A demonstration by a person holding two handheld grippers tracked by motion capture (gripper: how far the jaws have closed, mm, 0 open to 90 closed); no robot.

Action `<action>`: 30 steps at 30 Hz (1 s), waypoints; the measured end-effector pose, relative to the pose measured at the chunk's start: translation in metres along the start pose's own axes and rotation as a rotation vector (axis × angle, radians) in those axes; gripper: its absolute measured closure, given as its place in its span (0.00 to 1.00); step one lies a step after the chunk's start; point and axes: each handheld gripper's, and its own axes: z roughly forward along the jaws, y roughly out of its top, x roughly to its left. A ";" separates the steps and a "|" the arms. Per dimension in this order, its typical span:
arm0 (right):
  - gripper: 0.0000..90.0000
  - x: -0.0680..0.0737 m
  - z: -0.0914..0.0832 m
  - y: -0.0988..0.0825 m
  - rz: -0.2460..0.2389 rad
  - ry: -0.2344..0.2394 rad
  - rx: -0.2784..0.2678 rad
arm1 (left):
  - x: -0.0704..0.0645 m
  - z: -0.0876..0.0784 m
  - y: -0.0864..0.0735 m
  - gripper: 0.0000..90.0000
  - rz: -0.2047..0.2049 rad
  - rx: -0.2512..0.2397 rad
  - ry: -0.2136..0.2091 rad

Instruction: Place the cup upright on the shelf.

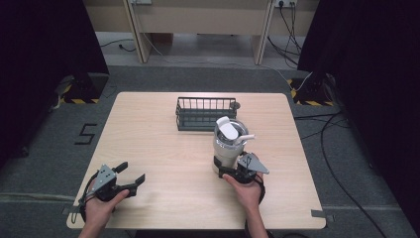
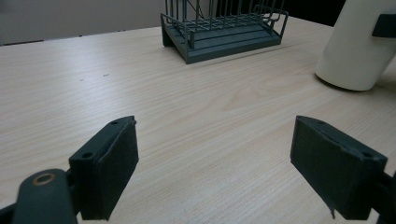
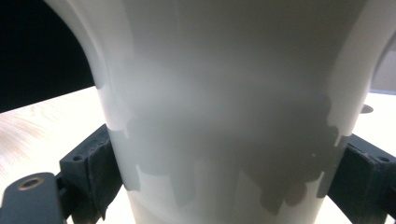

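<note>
Table (image 1: 163,148) of pale wood carried a dark wire basket (image 1: 205,113) at its far middle. Just in front of the basket stood a white tumbler (image 1: 229,144), its base hidden behind the right gripper (image 1: 233,171), whose jaws pinched its lower wall. Well left of the tumbler, the left gripper (image 1: 130,174) hovered with jaws spread, holding nothing.
</note>
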 end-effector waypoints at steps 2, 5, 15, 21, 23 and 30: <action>0.12 0.000 0.000 0.002 -0.005 -0.006 -0.006 | 0.000 0.000 0.000 0.16 0.001 -0.001 0.001; 0.12 0.000 0.000 0.008 -0.005 -0.005 -0.011 | 0.000 0.000 0.000 0.16 0.000 -0.002 0.001; 0.13 -0.005 0.004 0.018 -0.012 -0.010 -0.001 | 0.000 -0.001 0.001 0.16 -0.002 -0.006 0.001; 0.12 -0.010 0.005 0.020 -0.001 -0.017 0.010 | 0.001 -0.001 0.001 0.16 0.000 -0.010 0.007; 0.12 -0.012 0.006 0.022 -0.006 -0.021 0.016 | 0.001 -0.001 0.001 0.16 0.002 -0.011 0.009; 0.12 -0.015 0.011 0.029 -0.012 -0.024 0.025 | 0.001 -0.001 0.001 0.16 0.002 -0.011 0.010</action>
